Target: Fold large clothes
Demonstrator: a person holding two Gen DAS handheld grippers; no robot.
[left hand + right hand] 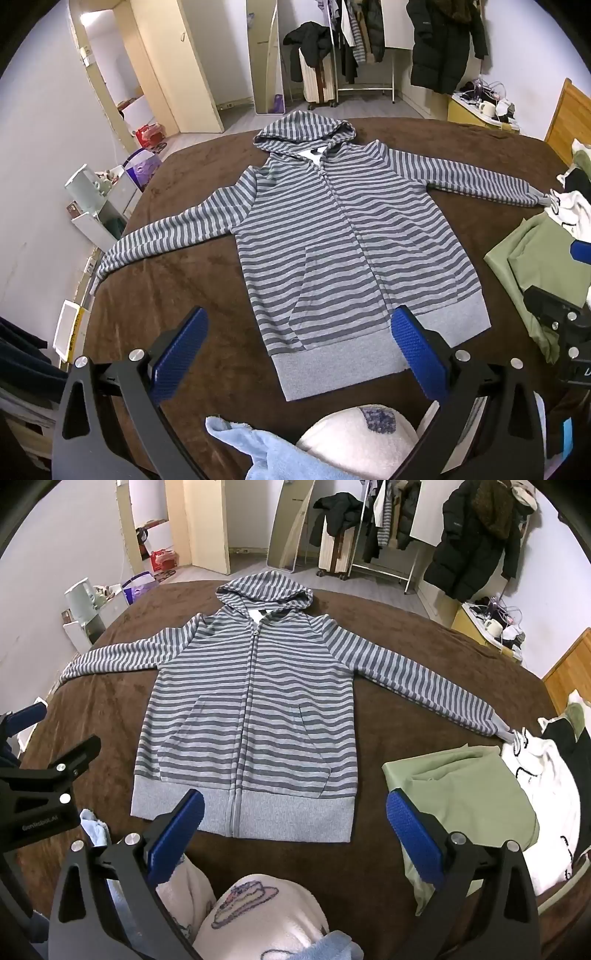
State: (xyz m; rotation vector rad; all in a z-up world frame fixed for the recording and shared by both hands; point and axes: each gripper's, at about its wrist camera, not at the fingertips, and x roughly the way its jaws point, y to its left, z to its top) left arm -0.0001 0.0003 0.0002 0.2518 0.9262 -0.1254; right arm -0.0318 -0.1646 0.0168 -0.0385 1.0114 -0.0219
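Grey-striped, the hoodie lies flat and face up on the brown blanket, both sleeves stretched out to the sides and the hood at the far end. The left gripper hovers with its jaws wide apart and holds nothing; the plain grey hem lies just ahead, between its fingers. The right gripper is also wide and empty, the hem just in front of it. A green cloth lies beside its right finger.
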